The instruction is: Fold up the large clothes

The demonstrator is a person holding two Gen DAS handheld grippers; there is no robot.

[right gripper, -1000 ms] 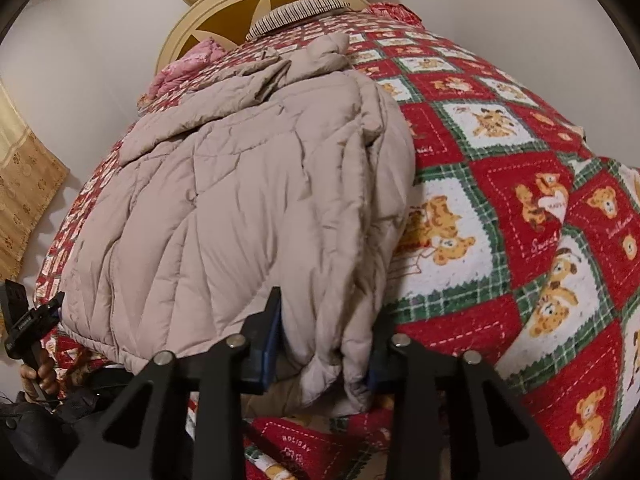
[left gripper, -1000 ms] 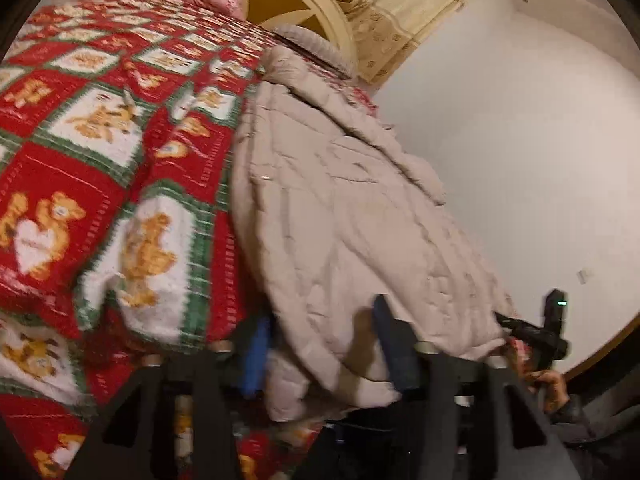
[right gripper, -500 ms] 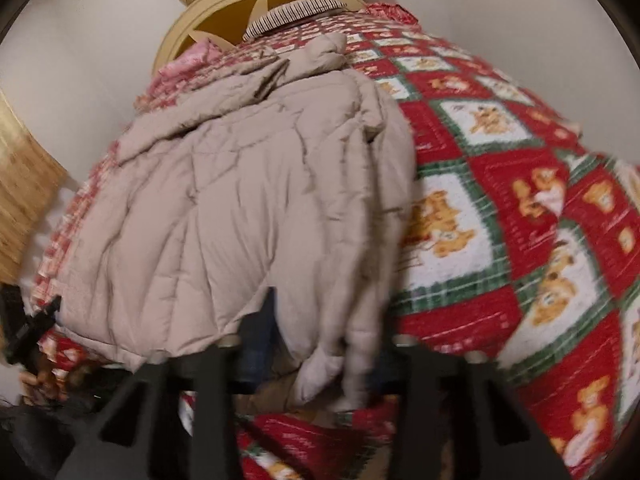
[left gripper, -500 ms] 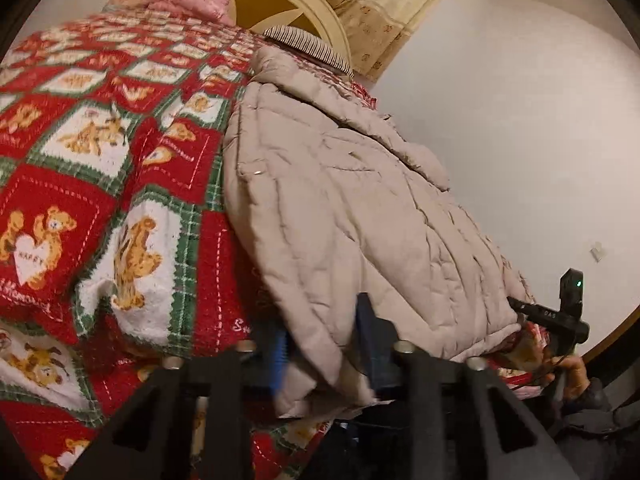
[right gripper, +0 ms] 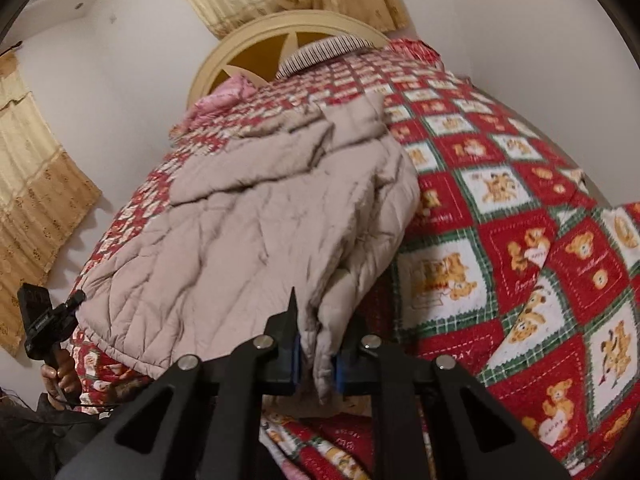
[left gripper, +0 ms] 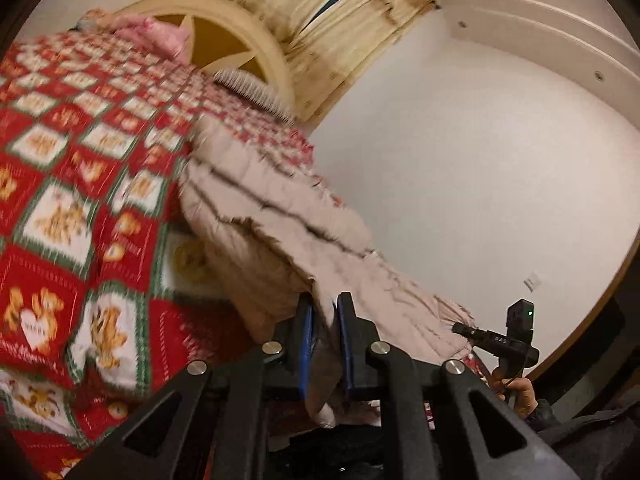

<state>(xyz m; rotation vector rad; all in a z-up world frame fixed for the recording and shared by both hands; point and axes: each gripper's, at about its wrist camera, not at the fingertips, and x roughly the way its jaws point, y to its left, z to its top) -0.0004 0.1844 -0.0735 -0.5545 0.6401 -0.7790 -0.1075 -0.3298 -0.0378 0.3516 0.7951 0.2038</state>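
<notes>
A large beige quilted coat point(right gripper: 248, 232) lies lengthwise on the bed, over a red, green and white teddy-bear blanket point(right gripper: 520, 248). It also shows in the left wrist view point(left gripper: 280, 232), blurred. My left gripper point(left gripper: 325, 312) is shut on the coat's bottom hem at one corner and holds it raised off the bed. My right gripper point(right gripper: 316, 328) is shut on the hem at the other corner. Each view shows the other gripper far off at the frame's edge, held in a hand.
A cream round headboard point(right gripper: 288, 36) with a striped pillow point(right gripper: 324, 50) and a pink pillow point(right gripper: 224, 94) stands at the far end. Yellow curtains point(right gripper: 36, 184) hang on the white walls. A white wall point(left gripper: 480, 180) runs close along the bed.
Both grippers have closed on the coat's hem and lifted it. The left view has tilted up toward the wall and the coat now bunches toward the headboard.
</notes>
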